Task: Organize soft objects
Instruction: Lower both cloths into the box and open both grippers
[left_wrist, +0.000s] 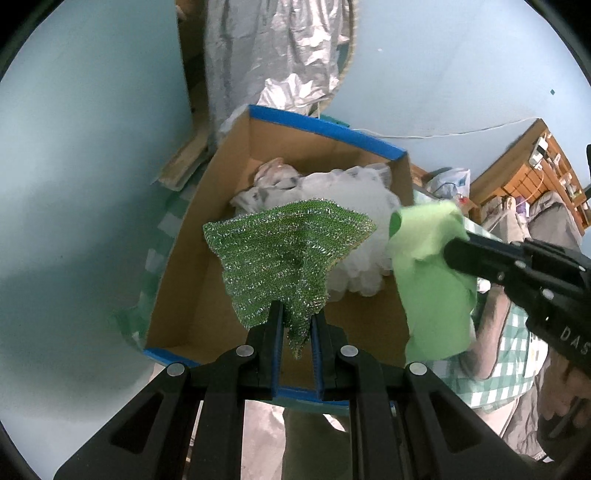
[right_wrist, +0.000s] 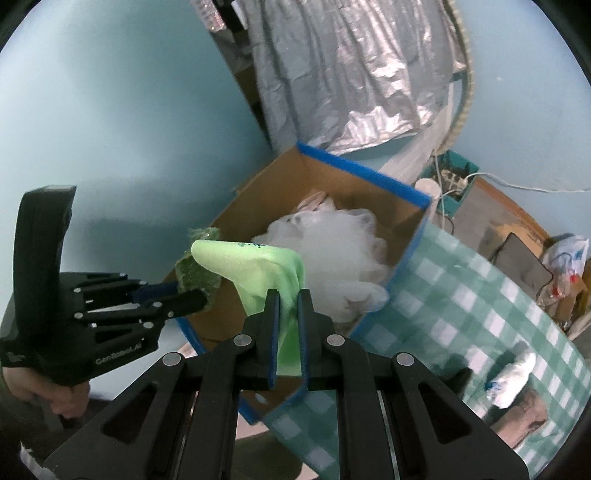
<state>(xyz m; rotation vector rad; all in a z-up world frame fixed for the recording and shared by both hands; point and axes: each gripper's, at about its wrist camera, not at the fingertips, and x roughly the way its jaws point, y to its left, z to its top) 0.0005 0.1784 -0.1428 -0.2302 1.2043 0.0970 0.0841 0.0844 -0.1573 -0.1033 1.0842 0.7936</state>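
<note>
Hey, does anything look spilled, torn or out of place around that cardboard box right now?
Nothing stands out. The cardboard box sits upright with the white mesh pouf inside. The left gripper holds a sparkly green scrubber cloth above it, and the right gripper a light green cloth.

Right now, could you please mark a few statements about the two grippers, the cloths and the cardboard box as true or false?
1. The left gripper is shut on a sparkly green cloth. True.
2. The right gripper is empty. False: its jaws clamp a pale green cloth.
3. The cardboard box already holds a white mesh pouf. True.
4. The box rim is edged in red tape. False: it is blue.
</note>
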